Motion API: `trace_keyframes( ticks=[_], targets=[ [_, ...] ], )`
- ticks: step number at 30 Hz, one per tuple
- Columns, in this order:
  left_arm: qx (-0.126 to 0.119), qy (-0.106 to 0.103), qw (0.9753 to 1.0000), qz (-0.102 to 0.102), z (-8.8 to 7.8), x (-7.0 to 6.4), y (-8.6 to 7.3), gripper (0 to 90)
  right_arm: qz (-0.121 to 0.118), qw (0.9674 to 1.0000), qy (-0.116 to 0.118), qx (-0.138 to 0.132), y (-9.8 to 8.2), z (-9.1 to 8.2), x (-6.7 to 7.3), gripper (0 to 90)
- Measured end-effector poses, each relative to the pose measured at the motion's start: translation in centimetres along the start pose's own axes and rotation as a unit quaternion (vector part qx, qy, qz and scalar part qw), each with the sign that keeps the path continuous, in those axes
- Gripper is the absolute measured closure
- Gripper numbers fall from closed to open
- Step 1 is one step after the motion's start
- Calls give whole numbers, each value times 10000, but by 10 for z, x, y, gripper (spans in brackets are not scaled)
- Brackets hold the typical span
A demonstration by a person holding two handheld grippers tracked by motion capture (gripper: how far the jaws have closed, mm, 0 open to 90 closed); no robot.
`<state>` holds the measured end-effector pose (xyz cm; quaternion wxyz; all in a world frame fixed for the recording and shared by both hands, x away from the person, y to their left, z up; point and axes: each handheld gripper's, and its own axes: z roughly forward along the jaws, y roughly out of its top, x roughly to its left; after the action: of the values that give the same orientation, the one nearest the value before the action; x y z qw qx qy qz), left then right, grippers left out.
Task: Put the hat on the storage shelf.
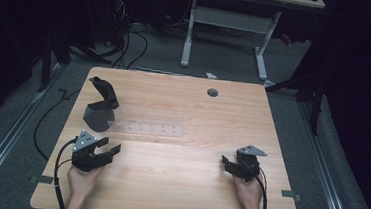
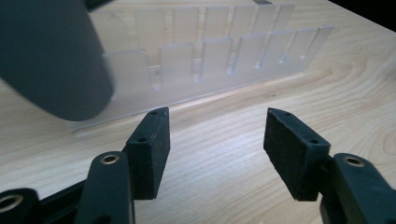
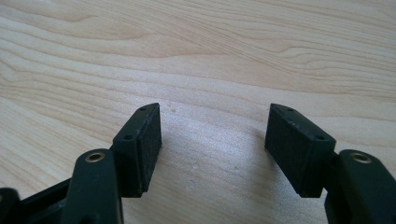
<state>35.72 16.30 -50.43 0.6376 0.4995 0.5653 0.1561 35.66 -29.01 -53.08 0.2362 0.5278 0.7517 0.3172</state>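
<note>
A clear plastic rack (image 1: 145, 128) with a row of upright slots lies on the wooden table (image 1: 177, 184), left of centre. A dark grey stand (image 1: 100, 105) with a bent upright arm sits at its left end. My left gripper (image 1: 109, 148) is open just in front of the rack, pointing toward it, nothing between its jaws. In the left gripper view the rack (image 2: 210, 60) stands close ahead, the dark grey stand (image 2: 51, 56) at upper left, and the left gripper (image 2: 217, 128) is over bare wood. My right gripper (image 1: 225, 164) is open at the front right; in its own view the right gripper (image 3: 215, 126) is empty over bare wood.
A round cable hole (image 1: 212, 92) is set in the table near its far edge. Beyond the table stand a white-legged desk (image 1: 230, 23) and loose cables (image 1: 128, 45) on the grey floor. Cables trail from both grippers off the table's front edge.
</note>
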Motion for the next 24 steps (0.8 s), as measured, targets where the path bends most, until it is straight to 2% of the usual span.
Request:
trace_keyframes(
  ticks=[13,17,24],
  targets=[
    [461,-140,9987,151,17,-19,-27,405,9,10000,0,5,0,0,0,363],
    [541,-172,9983,99,21,-23,-33,402,8,10000,0,5,0,0,0,363],
    [743,-155,9968,260,28,-29,-44,396,5,10000,-2,3,0,0,0,364]
  ],
)
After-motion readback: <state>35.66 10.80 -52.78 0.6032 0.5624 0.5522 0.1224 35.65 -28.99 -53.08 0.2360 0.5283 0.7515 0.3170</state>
